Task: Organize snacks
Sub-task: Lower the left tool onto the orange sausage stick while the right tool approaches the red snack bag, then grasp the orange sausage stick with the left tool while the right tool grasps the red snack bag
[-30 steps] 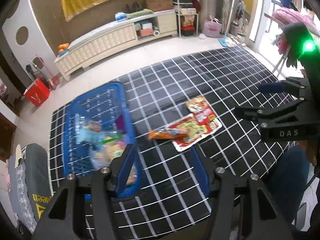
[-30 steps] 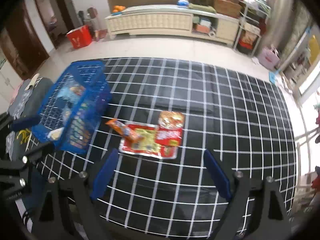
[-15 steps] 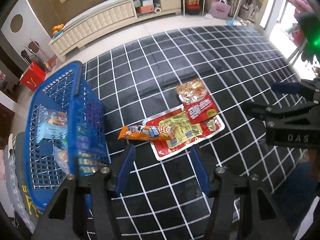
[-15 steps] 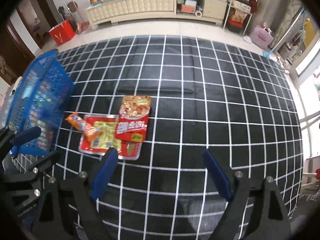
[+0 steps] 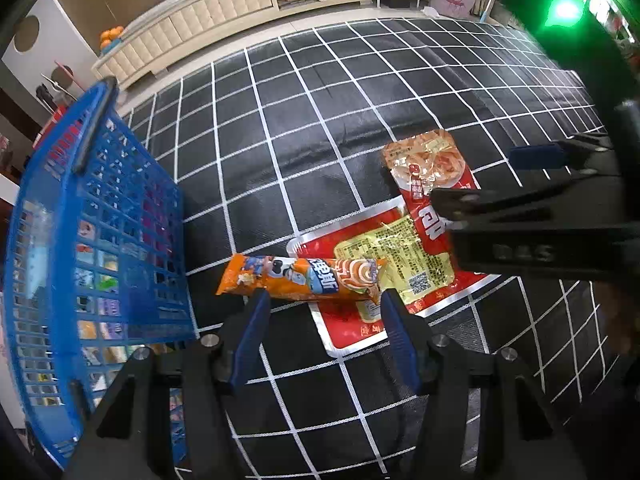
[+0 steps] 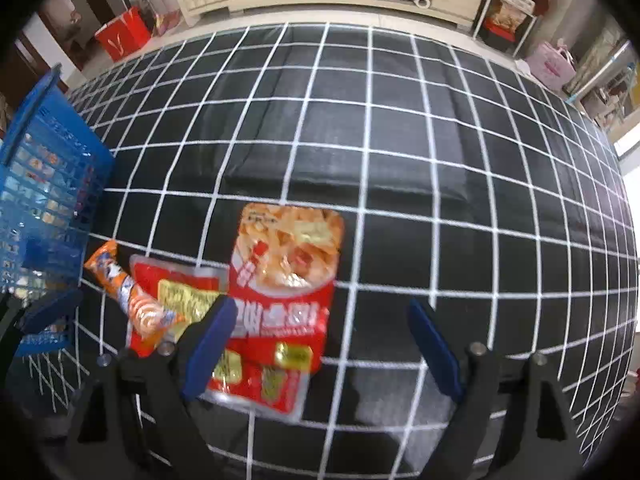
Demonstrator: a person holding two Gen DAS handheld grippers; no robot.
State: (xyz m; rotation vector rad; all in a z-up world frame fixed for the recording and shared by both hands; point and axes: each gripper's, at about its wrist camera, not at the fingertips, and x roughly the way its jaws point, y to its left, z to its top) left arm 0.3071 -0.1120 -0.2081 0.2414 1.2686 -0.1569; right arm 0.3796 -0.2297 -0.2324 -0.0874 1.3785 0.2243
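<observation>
Left tool [image 5: 322,304] hangs spread wide, fingers either side of the orange snack tube [image 5: 304,278], which lies across the flat red packet [image 5: 352,324] on the checked table [image 5: 320,112]; blue basket [image 5: 100,216] just beside. Right tool [image 6: 320,320], spread too, hovers over the red noodle pack [image 6: 286,276]
</observation>
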